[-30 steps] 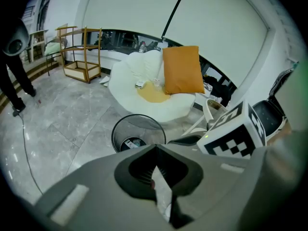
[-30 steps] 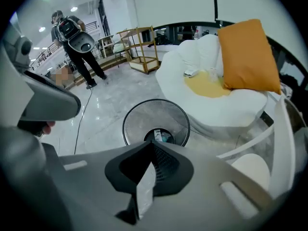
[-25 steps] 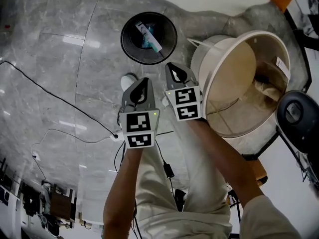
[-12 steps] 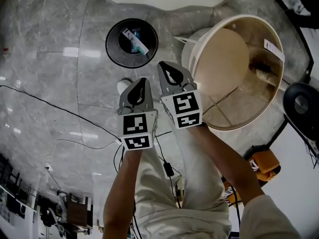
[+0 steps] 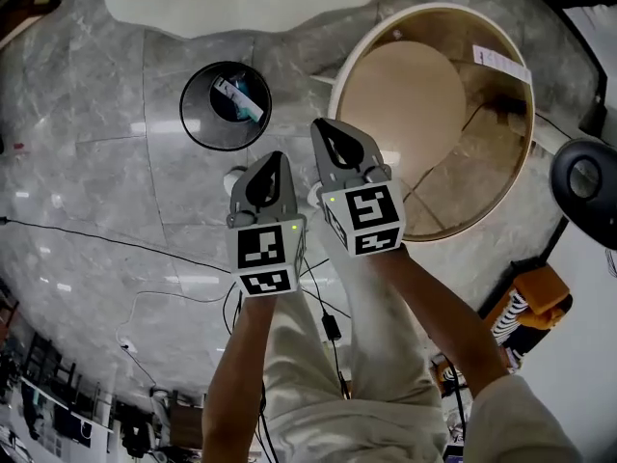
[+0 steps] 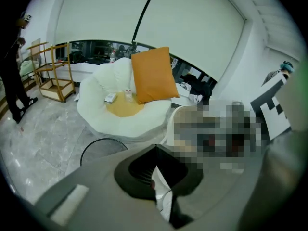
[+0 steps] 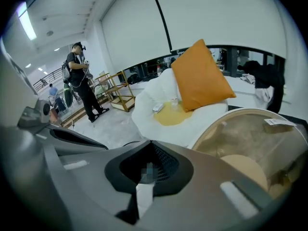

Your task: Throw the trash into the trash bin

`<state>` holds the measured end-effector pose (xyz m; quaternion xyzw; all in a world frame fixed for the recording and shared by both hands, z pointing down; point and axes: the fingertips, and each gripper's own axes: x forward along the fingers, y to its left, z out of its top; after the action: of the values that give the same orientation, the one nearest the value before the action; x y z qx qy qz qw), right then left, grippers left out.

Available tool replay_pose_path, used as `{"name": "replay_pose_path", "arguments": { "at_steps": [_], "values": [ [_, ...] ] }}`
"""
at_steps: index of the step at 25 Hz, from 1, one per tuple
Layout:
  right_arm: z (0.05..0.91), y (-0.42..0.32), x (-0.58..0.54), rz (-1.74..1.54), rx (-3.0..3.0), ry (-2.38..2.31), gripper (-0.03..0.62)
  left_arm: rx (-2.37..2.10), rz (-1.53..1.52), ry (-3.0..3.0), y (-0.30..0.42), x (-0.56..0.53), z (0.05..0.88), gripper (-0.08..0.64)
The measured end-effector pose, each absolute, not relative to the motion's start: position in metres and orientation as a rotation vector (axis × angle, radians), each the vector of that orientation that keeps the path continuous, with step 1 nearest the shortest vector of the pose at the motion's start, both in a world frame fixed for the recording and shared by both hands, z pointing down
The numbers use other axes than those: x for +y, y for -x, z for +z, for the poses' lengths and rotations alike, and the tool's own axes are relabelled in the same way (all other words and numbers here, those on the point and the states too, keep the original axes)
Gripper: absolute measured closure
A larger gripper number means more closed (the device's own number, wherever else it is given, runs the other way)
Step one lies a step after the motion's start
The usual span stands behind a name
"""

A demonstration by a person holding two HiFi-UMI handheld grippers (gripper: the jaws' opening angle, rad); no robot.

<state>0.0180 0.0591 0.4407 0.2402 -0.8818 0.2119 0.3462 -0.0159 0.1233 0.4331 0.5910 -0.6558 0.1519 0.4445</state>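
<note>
Grey marble floor [image 5: 96,181], polished and veined, filled most of the downward head view, with thin black cables [image 5: 116,244] trailing over it at the lower left. Along the top edge lay a big, soft white lounger [image 5: 289,3] shaped like a fried egg, with a yellow centre; in the left gripper view a square orange pillow [image 6: 151,76] stood propped on it. At the upper right of the head view sat a wide round tub [image 5: 501,177] with a cream rim and tan, smooth inner walls.

Left of the tub, well apart from both tools, stood the small round black trash bin [image 5: 198,128], and the trash [image 5: 238,99], a pale packet with a teal patch, lay inside it.

At the centre of the frame the person held both tools side by side, close but not touching, over pale trousers. The left gripper [image 5: 276,158] had its grey jaws pressed together with nothing between them. The right gripper [image 5: 320,128] had its jaws likewise clenched and was empty. Each carried a white cube with black square markers [image 5: 265,258] at its rear.

Far off in the right gripper view, a person in dark clothes [image 7: 82,88] stood beside a light wooden rack [image 7: 115,93].
</note>
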Motion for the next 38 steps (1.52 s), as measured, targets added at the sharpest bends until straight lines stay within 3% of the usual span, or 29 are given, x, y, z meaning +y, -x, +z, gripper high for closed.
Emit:
{"name": "replay_pose_path", "arguments": {
  "at_steps": [21,26,38],
  "values": [
    [0.409,-0.200,-0.051,0.594,-2.208,-1.027,0.563,-1.441,0.525,-1.764,-0.115,0.017,0.391,0.558],
    [0.403,-0.234,-0.077,0.564,-2.183,-1.062,0.495,-1.400,0.552,-1.820,-0.143,-0.010,0.380,0.558],
    [0.413,-0.278,-0.137,0.355,-2.167,-0.908,0.428,-1.341,0.576,-1.853,-0.196,-0.062,0.382,0.558]
  ]
}}
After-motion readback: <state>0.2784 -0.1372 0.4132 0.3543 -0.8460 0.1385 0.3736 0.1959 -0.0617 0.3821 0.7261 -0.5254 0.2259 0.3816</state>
